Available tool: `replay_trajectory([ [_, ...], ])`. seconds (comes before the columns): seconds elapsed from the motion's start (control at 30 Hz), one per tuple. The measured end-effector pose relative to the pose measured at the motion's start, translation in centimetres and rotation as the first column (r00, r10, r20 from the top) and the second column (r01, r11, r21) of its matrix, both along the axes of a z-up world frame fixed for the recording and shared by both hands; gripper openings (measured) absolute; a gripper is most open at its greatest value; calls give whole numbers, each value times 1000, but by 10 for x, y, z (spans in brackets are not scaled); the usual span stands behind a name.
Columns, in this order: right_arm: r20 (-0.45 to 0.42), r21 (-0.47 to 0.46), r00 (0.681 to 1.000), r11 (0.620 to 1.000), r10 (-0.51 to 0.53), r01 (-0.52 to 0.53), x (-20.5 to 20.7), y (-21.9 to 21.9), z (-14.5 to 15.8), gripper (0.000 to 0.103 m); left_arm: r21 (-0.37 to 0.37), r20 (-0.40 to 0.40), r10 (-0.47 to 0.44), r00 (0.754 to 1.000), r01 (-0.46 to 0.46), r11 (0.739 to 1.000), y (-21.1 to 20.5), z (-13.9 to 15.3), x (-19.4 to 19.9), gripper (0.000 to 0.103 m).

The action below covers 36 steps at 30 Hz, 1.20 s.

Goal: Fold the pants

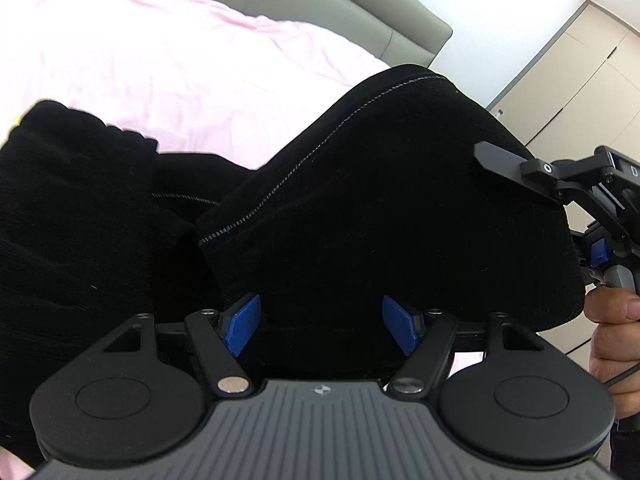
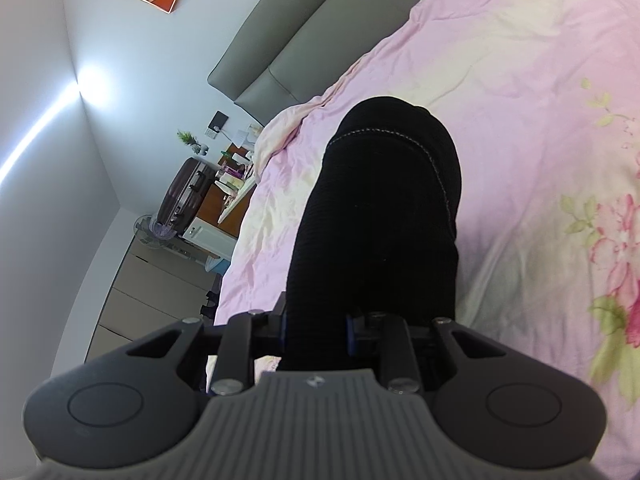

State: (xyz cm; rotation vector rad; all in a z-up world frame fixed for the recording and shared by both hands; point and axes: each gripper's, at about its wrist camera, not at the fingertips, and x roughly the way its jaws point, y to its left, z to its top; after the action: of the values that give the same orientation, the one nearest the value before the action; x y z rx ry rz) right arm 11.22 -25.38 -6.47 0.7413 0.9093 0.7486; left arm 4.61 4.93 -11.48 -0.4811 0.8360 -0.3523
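The black pants (image 1: 360,200) hang bunched over the pink bed sheet (image 1: 160,60), a pale stitched seam running across them. My left gripper (image 1: 320,328) is open; its blue pads stand wide apart with pants cloth lying loosely between them, their inner faces bare. In the right wrist view my right gripper (image 2: 317,330) is shut on a thick fold of the pants (image 2: 384,200), which hangs down ahead of it above the flowered sheet (image 2: 520,120). From the left wrist view, one finger (image 1: 500,162) of the right gripper lies against the cloth at the right, a person's hand (image 1: 612,340) below it.
A grey padded headboard (image 1: 360,12) runs along the bed's far side. Beige wardrobe doors (image 1: 580,80) stand at the right. Beside the bed are a cluttered nightstand (image 2: 232,168), a dark suitcase (image 2: 184,196) and a small fan (image 2: 150,232).
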Motion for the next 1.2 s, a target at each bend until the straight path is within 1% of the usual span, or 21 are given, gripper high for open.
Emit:
replay_trajectory([
  [0.17,12,1,1000,1000,-4,4,-6,29,15,21,-14,26,19,1000,-18,1000,14,7,-9,82],
  [0.33,24,-33,1000,999,19,-18,-11,63,28,22,-22,38,47,998,-46,999,35,10,-17,81],
  [0.4,23,-42,999,999,24,-23,-16,77,31,22,-47,35,80,996,-78,996,47,10,-22,81],
  [0.5,21,-48,999,998,33,-32,-20,103,36,22,-105,25,136,990,-133,986,69,7,-29,82],
  [0.57,32,-69,999,997,44,-42,-22,121,40,22,-122,28,167,986,-162,979,82,6,-32,82],
  [0.7,57,-111,995,991,79,-73,-26,157,45,22,-126,29,209,978,-204,971,105,7,-41,82],
  [0.8,61,-150,993,984,105,-94,-25,181,42,22,-119,3,259,966,-257,959,121,5,-46,82],
  [0.93,42,-181,990,976,135,-125,-27,210,33,22,-148,-33,332,943,-333,931,146,-2,-59,85],
  [1.0,32,-191,988,971,154,-145,-32,224,28,22,-152,-38,370,928,-371,916,157,-2,-68,86],
  [1.1,28,-227,981,957,191,-180,-37,246,17,22,-126,-24,472,881,-471,873,174,0,-82,88],
  [1.2,21,-277,978,941,209,-195,-34,269,0,23,-74,-17,564,826,-563,823,194,2,-96,88],
])
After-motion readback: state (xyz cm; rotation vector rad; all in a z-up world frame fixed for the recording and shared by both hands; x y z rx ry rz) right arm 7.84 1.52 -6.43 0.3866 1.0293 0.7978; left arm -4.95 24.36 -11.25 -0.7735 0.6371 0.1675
